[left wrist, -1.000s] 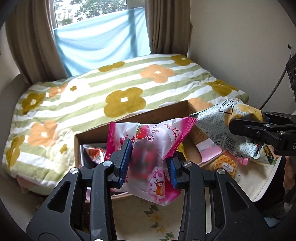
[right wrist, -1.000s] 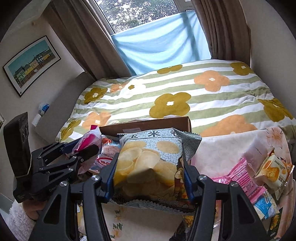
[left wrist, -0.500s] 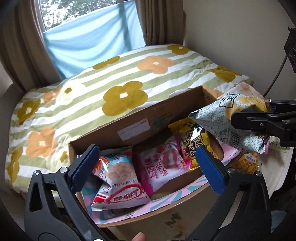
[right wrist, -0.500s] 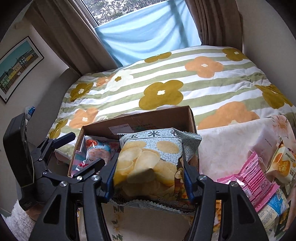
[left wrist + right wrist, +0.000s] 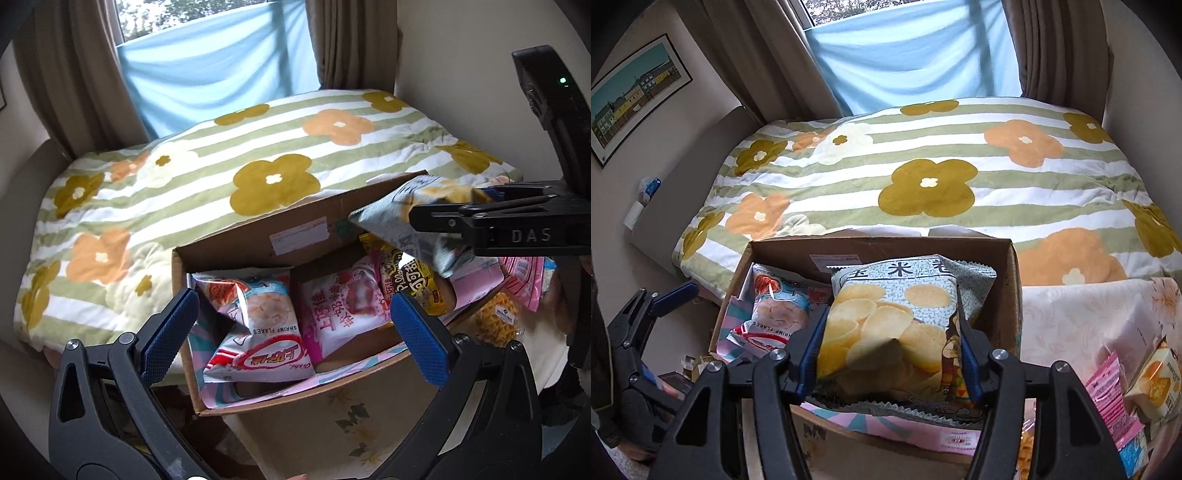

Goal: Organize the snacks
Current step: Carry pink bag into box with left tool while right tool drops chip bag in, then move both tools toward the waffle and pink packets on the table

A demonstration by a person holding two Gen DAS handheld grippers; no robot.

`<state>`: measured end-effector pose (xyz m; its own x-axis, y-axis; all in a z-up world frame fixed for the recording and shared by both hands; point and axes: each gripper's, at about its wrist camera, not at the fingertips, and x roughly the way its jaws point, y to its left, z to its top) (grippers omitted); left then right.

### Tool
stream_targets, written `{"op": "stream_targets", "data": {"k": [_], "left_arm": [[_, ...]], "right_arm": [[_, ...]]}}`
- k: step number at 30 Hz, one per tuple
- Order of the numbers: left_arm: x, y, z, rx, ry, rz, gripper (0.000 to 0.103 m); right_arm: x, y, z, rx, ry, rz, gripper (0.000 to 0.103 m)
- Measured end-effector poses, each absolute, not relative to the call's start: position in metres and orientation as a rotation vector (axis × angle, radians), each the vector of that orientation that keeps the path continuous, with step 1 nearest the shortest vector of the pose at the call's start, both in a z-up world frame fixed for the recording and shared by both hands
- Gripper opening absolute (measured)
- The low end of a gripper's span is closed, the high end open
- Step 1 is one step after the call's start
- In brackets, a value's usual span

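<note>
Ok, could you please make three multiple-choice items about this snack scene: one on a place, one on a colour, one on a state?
1. Where does the shrimp flakes packet lie?
A. on a shelf
B. in the cardboard box
C. in a drawer

2. What colour is the strawberry packet beside it?
A. green
B. black
C. pink

3. How is the left hand-held gripper?
A. open and empty
B. shut on a packet
C. shut on nothing

Answers: 1 B, it lies in the left part of the box; 2 C, its wrapper is pink; 3 A, its jaws, just opened, stand wide apart with nothing between them.
</note>
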<state>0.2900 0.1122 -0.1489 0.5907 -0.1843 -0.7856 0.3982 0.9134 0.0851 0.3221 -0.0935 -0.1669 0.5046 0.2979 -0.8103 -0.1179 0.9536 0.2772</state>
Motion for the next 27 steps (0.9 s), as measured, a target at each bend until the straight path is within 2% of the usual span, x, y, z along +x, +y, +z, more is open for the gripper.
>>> {"op": "stream_targets", "data": {"k": [1, 2, 3, 14, 27], "left_arm": [[0.289, 0.115, -0.148, 0.254, 0.879, -0.337, 0.103], [0.288, 0.116, -0.147, 0.244, 0.882, -0.331, 0.103], [0.287, 0.119, -0.147, 0.234, 0.885, -0.326, 0.103], [0.255, 0.128, -0.142, 0.223, 0.884, -0.302, 0.103], [0.218, 0.114, -0.110, 0.196, 0.837, -0.372, 0.103]], "right_arm": [[0.325, -0.093, -0.170, 0.181, 1.014, 0.230, 0.077], [0.328, -0.092, -0.174, 0.167, 1.021, 0.209, 0.100], [0.328, -0.093, -0.177, 0.156, 1.023, 0.205, 0.103], [0.281, -0.094, -0.161, 0.136, 0.968, 0.218, 0.103], [0.219, -0.129, -0.096, 0.164, 0.880, 0.140, 0.103]]}}
